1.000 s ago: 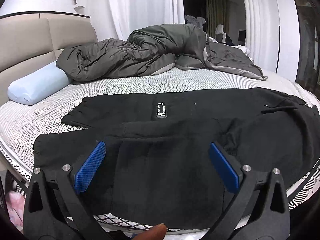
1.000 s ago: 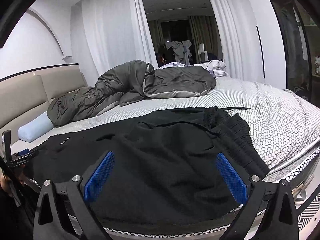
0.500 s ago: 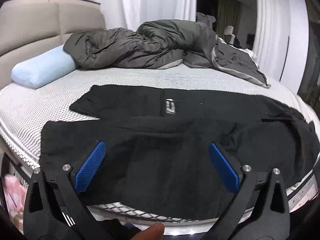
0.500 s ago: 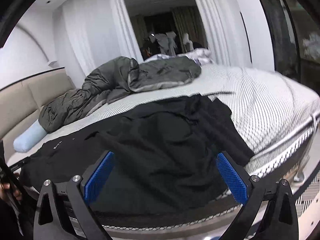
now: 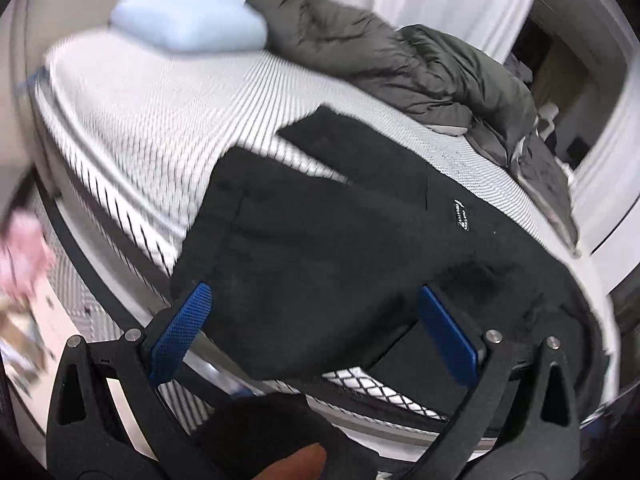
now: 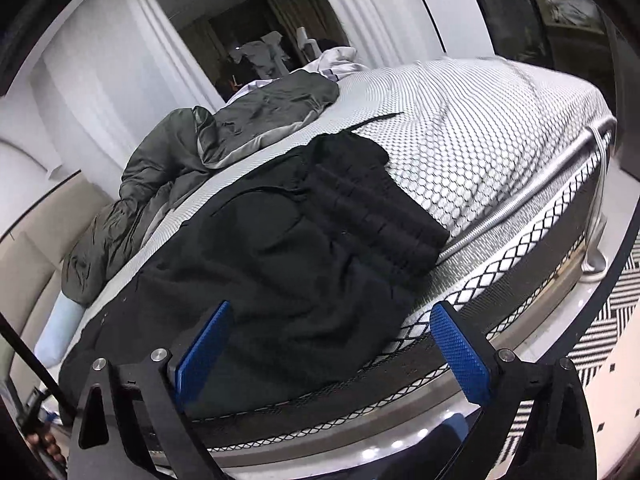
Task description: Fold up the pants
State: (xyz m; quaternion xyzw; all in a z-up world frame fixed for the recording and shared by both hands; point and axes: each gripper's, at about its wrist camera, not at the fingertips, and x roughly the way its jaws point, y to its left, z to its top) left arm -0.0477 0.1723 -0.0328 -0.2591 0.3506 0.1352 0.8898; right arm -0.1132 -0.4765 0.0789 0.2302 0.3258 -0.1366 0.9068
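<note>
Black pants (image 5: pixel 320 248) lie spread across the near edge of the bed, legs toward the left and a small white label (image 5: pixel 461 217) on the cloth. Their ribbed elastic waistband (image 6: pixel 380 216) rests at the right end in the right wrist view, where the pants (image 6: pixel 280 272) drape over the mattress edge. My left gripper (image 5: pixel 316 328) hangs open just above the near hem of a leg, with nothing between its blue pads. My right gripper (image 6: pixel 332 348) is also open, low at the bed's edge beside the seat of the pants.
A crumpled grey duvet (image 5: pixel 400 56) and a pale blue pillow (image 5: pixel 188 24) occupy the far side of the white mattress (image 6: pixel 480 140). A beige headboard (image 6: pixel 24 240) stands at the left. Patterned black-and-white floor (image 6: pixel 600 336) lies to the right. A fingertip (image 5: pixel 296 464) shows at the bottom edge.
Both grippers have swung and tilted: the left view turned toward the leg ends and the pillow, the right one dropped lower toward the waistband and bed edge. The pants have not moved.
</note>
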